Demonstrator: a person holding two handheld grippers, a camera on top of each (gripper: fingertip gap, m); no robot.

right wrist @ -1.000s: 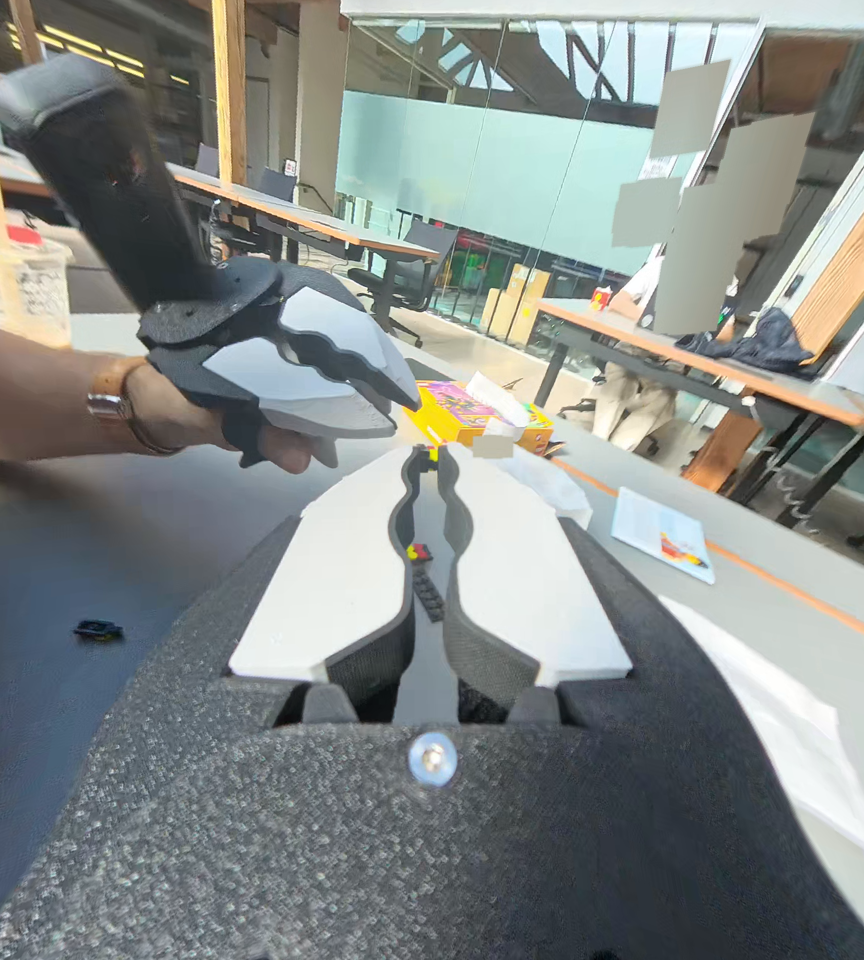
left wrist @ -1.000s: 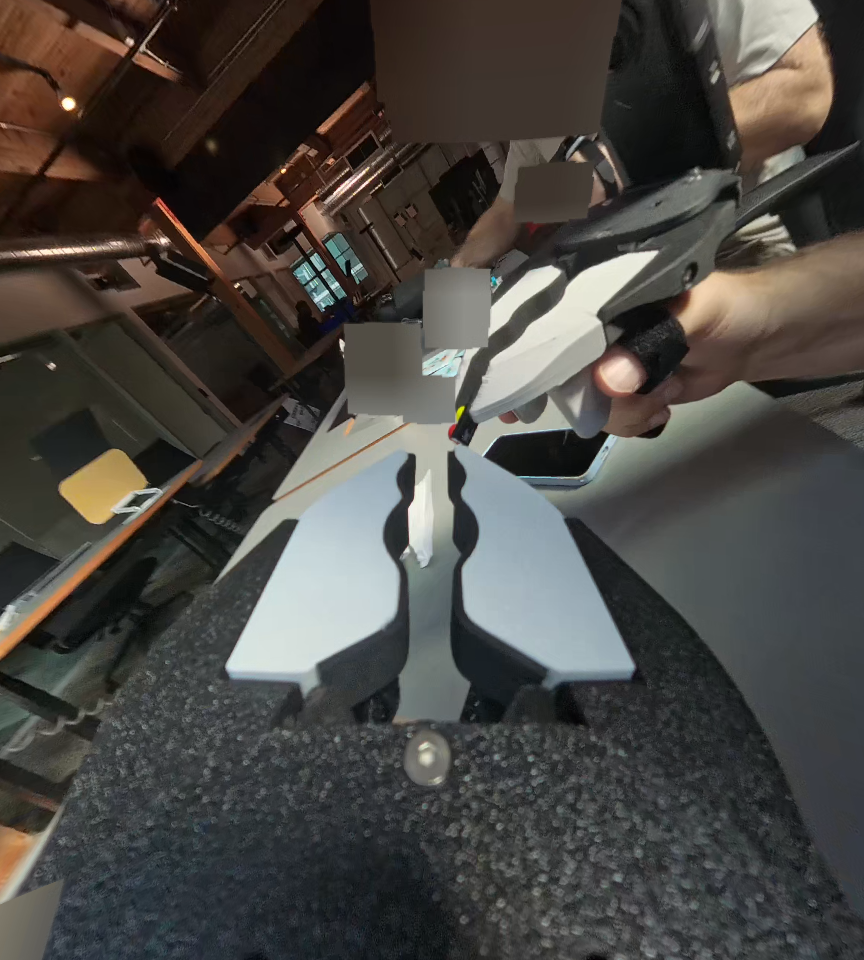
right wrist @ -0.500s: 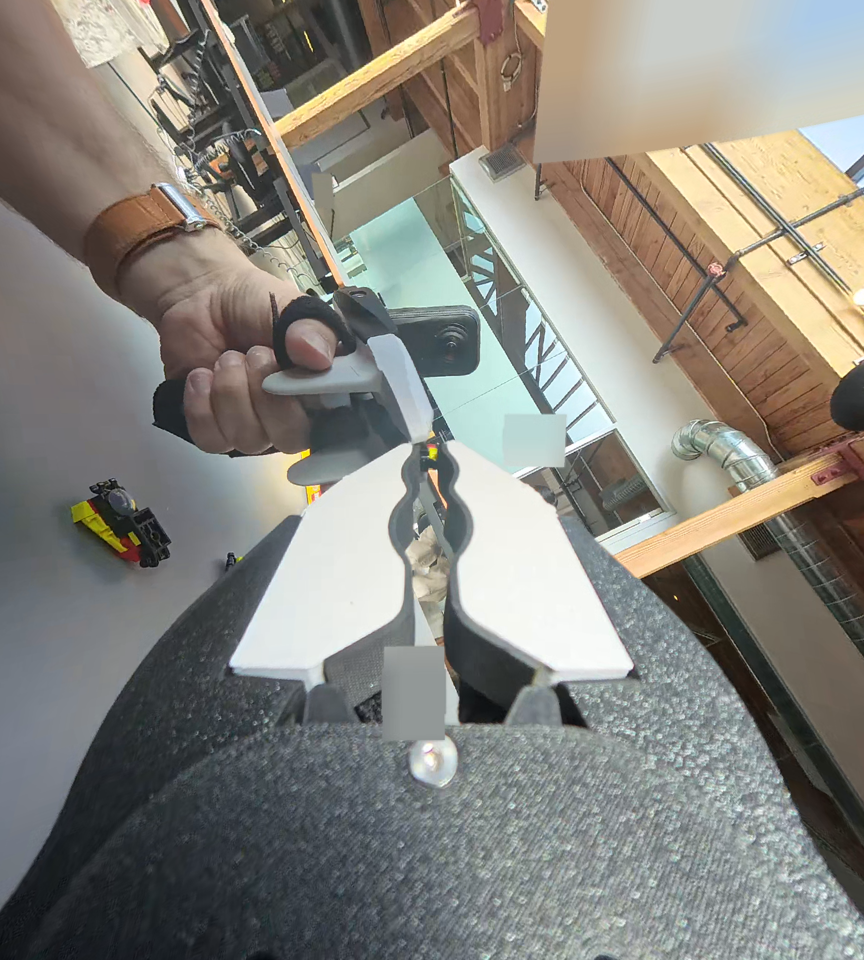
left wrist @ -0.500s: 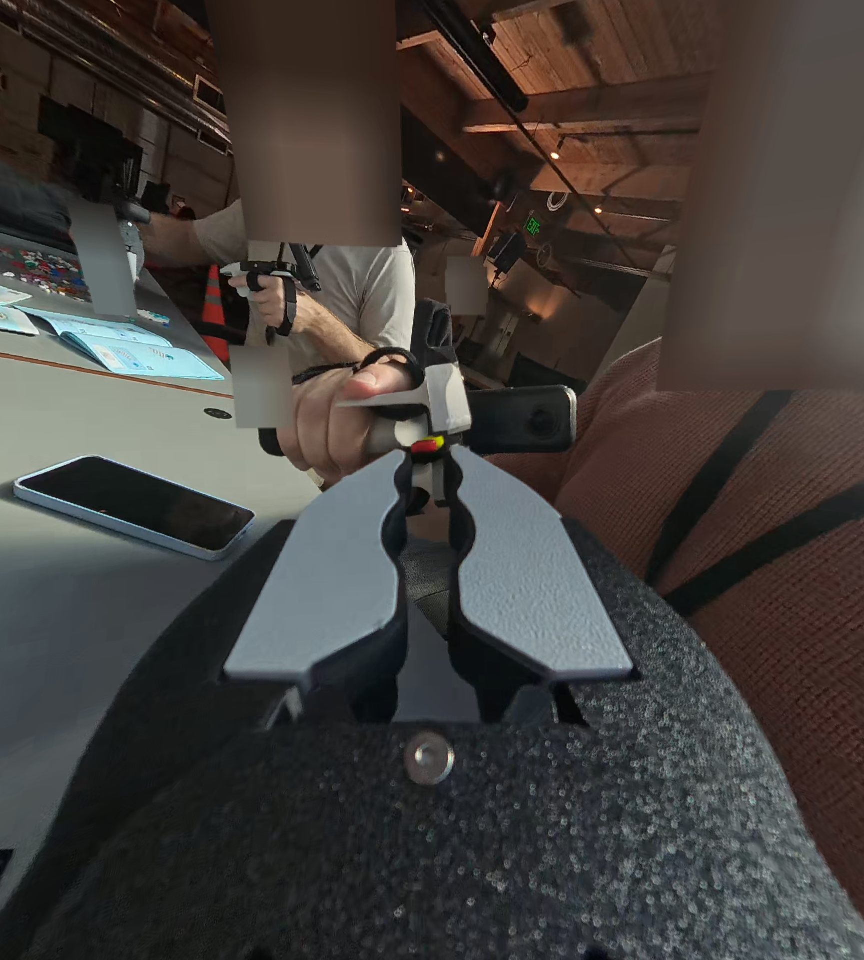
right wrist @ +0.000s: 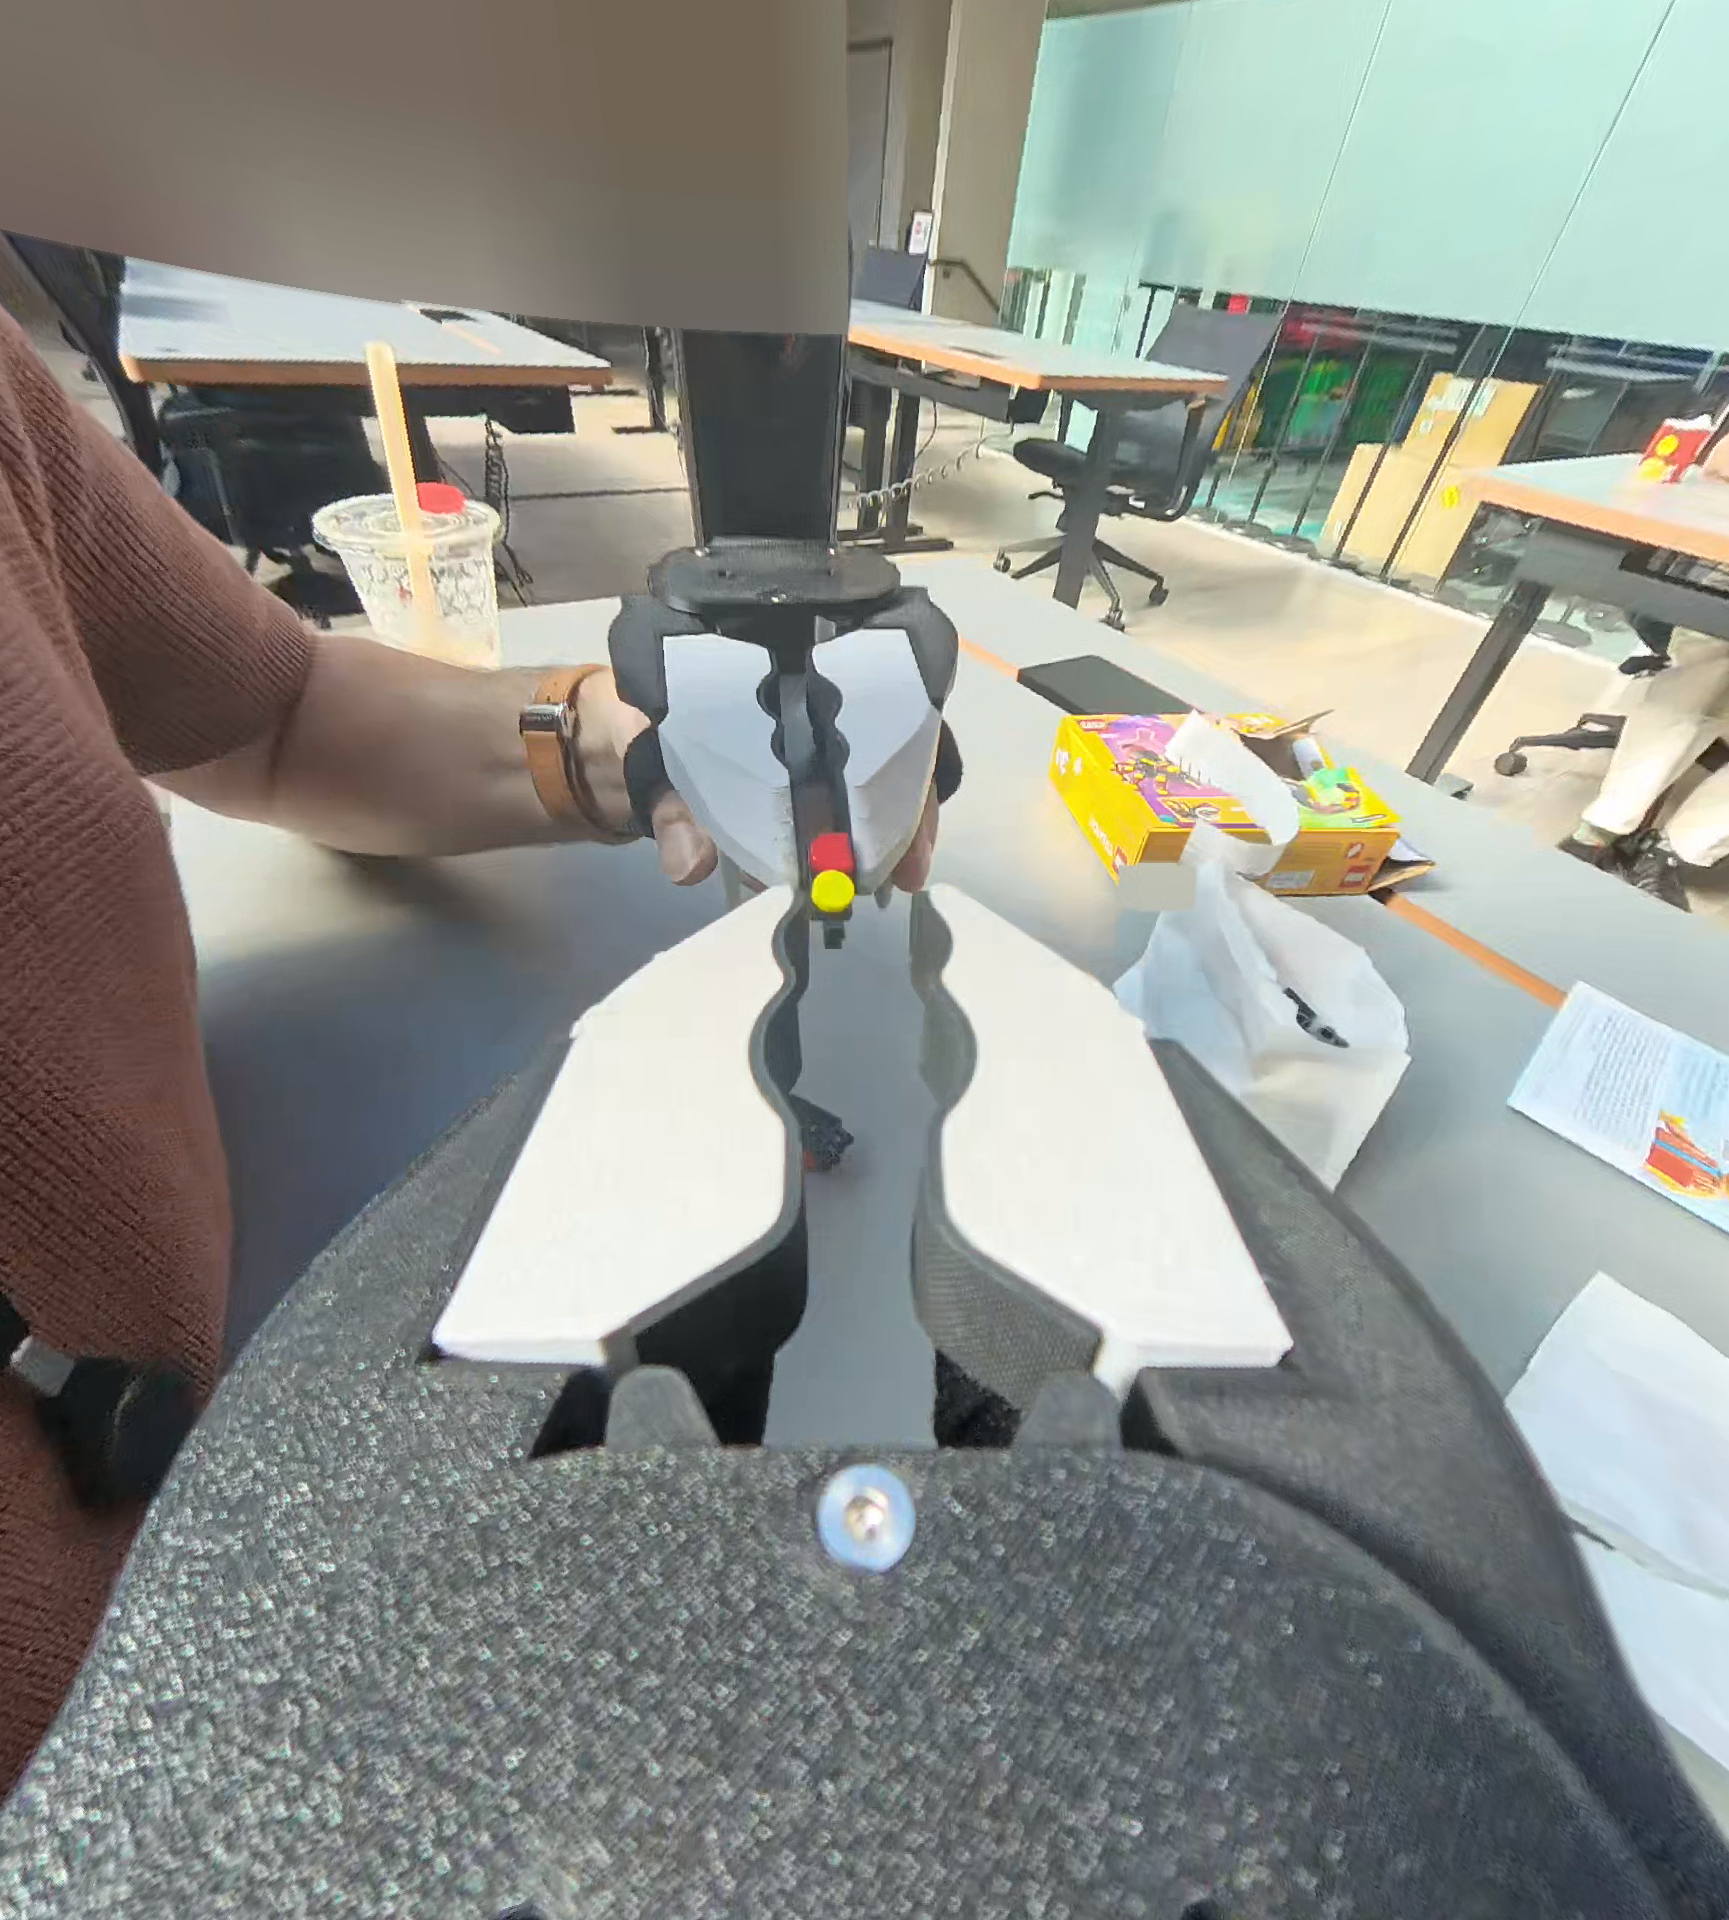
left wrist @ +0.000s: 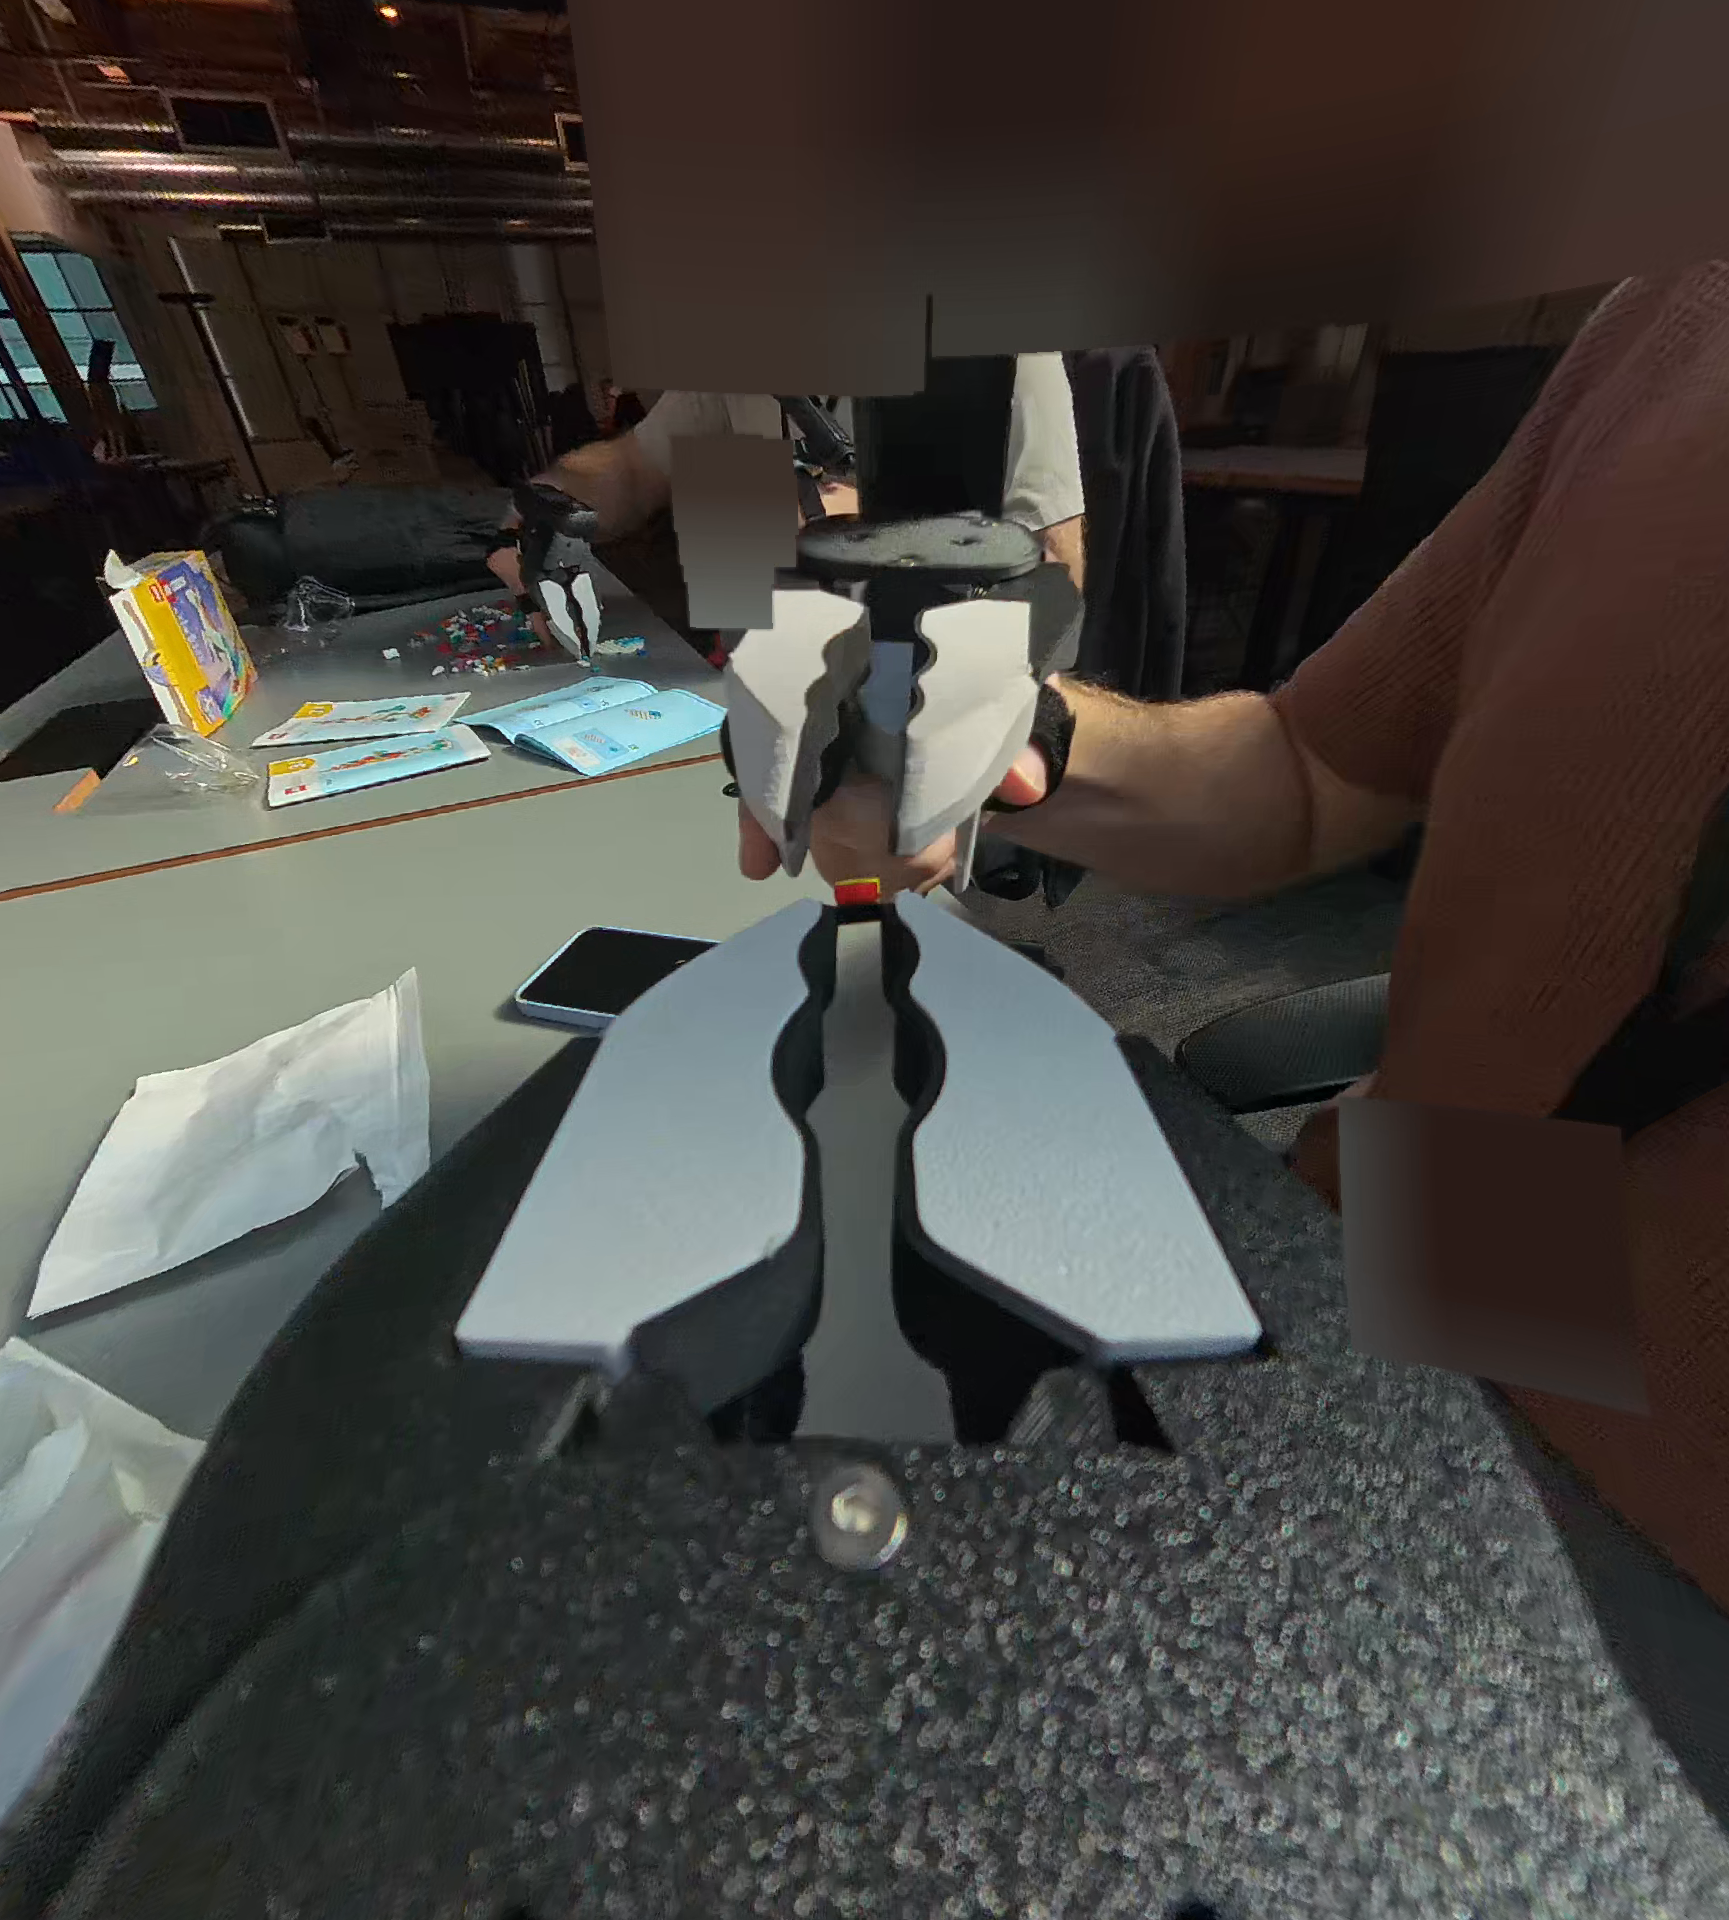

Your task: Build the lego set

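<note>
L tongs [left wrist: 858,920] grip piece [left wrist: 857,891]; R tongs [right wrist: 855,909] prob. apart.

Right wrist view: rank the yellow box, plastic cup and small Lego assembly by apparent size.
1. yellow box
2. plastic cup, farther back, so true size unsure
3. Lego assembly, clearly smallest

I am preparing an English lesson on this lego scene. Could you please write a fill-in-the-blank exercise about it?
1. The left gripper is shut on a red lego piece with a round ____ stud.
2. The right gripper is ____, holding nothing.
3. The clear cup on the table holds a ____.
Missing words: yellow; open; straw.
</note>
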